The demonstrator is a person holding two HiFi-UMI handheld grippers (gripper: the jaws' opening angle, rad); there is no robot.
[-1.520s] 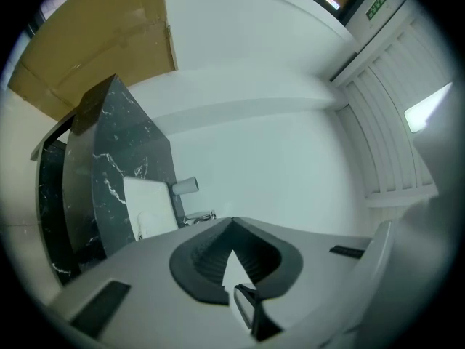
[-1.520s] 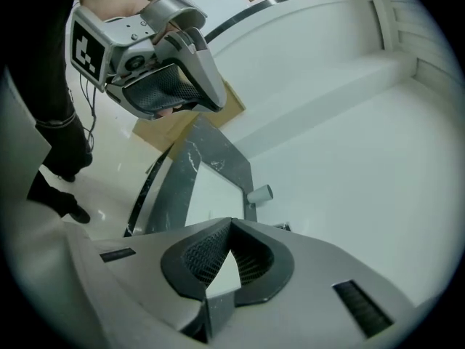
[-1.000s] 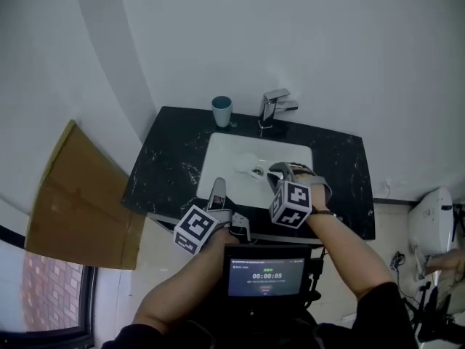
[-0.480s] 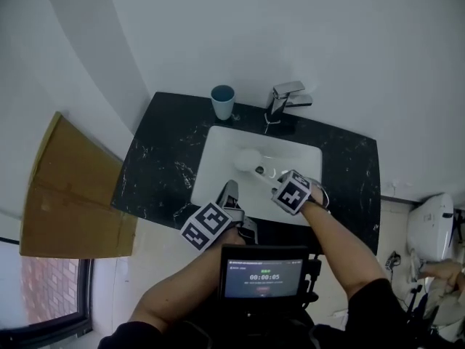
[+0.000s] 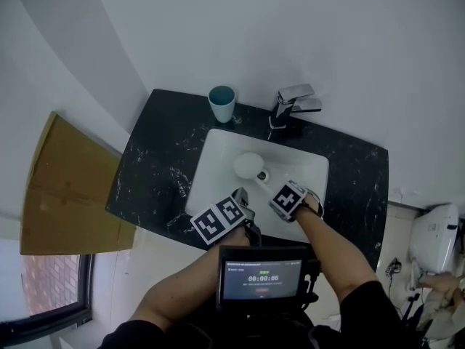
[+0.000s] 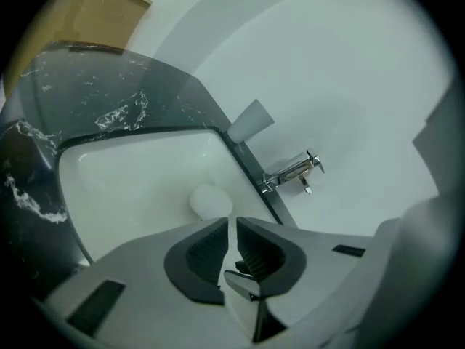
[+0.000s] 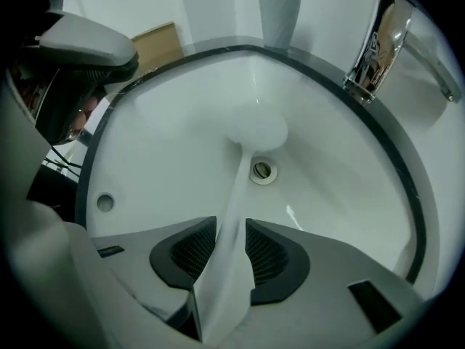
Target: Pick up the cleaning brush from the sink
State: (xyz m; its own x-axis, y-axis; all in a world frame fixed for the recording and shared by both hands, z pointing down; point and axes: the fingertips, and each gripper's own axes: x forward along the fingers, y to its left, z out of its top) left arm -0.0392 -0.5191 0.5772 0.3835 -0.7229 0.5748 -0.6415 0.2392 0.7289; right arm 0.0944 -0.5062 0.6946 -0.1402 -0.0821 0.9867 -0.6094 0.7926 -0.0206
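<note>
Bathroom: white sink [image 5: 218, 158] in black marble counter [image 5: 160, 158], chrome tap [image 5: 294, 102], probably a toilet [image 5: 430, 231].

- Sink [image 5: 218, 158]: plain white.
- Counter [image 5: 156, 169]: black stone with thin white veins.
- Cup [image 5: 221, 104]: teal.
- Tap [image 5: 294, 100]: shiny chrome.
- Cleaning brush [image 7: 254, 133]: white, head and handle alike.
- Left gripper [image 6: 229, 224] and right gripper [image 7: 231, 222]: pale grey bodies, dark grey ribbed pads, cubes with black-and-white square markers.
- Cardboard [image 5: 65, 195]: brown.
- Wall [image 5: 290, 27]: white.

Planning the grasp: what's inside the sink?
Cleaning brush, head by the drain, handle between the right gripper's jaws; overflow hole. In head view the left gripper covers part of the sink's near wall.
</note>
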